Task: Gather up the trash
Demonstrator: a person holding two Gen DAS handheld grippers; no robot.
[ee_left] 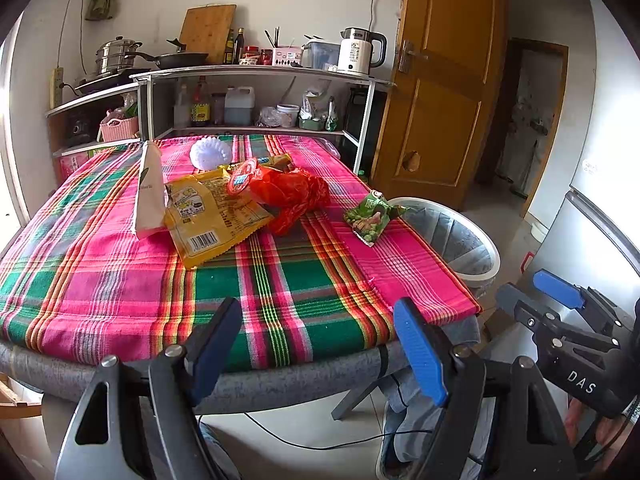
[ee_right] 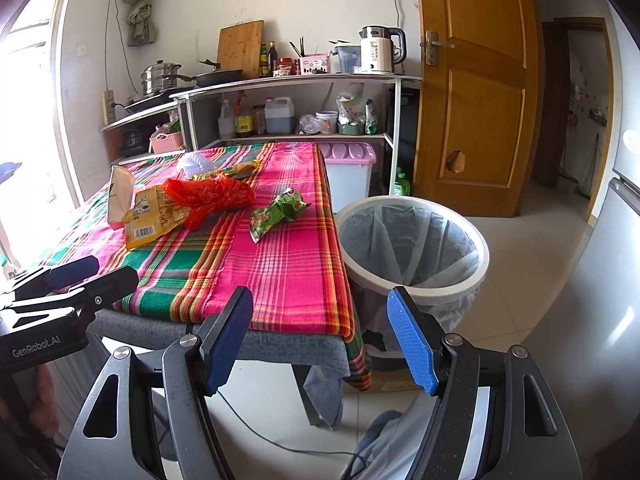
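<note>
Trash lies on a table under a plaid cloth: a green snack wrapper, a red plastic bag, a yellow packet, a white paper bag, a round red lid and a white foam cup. A white bin with a clear liner stands at the table's right side. My left gripper hangs open at the table's near edge. My right gripper is open near the front right corner, beside the bin.
Shelves with a kettle, pots, bottles and a cutting board stand behind the table. A wooden door is open at the right. A pink-lidded box sits behind the bin. A grey fridge is at the far right. Cables lie on the floor.
</note>
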